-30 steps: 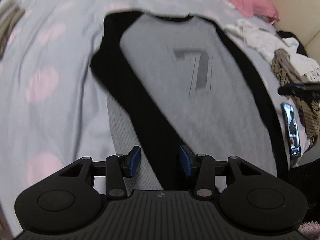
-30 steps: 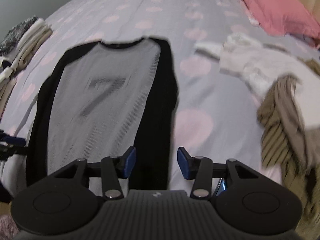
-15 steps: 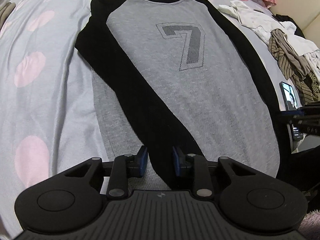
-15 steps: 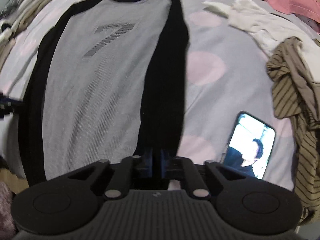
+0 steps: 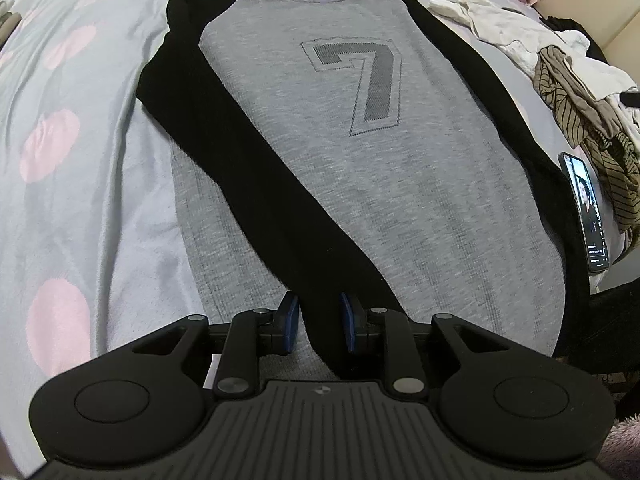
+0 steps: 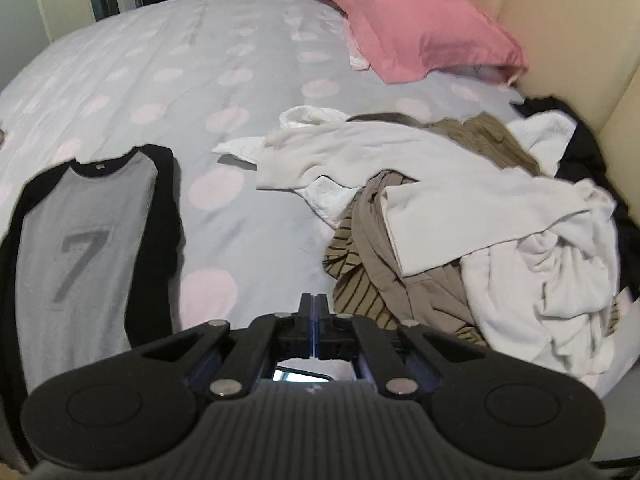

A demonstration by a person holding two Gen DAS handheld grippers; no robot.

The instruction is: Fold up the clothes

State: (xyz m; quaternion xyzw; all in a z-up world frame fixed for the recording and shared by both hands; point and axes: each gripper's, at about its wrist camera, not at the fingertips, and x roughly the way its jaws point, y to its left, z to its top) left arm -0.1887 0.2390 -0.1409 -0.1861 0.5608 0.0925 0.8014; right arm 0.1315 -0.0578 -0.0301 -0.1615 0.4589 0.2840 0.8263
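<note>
A grey raglan shirt point(image 5: 360, 152) with black sleeves and a "7" print lies flat on the bed; it also shows at the left of the right wrist view point(image 6: 84, 240). Its left black sleeve point(image 5: 256, 176) is folded diagonally across the body. My left gripper point(image 5: 318, 322) is open, its blue pads either side of that sleeve's cuff end near the hem. My right gripper point(image 6: 314, 312) is shut and empty, raised over the bed to the right of the shirt.
The bed has a grey duvet with pink dots point(image 6: 224, 92). A pile of white and olive striped clothes point(image 6: 460, 220) lies at the right. A pink pillow point(image 6: 416, 28) lies at the back. A phone point(image 5: 586, 208) lies by the shirt's right sleeve.
My right gripper shut, lifted and swung right, away from the shirt's right sleeve. My left gripper narrowed half a second ago and has since widened a little around the left sleeve.
</note>
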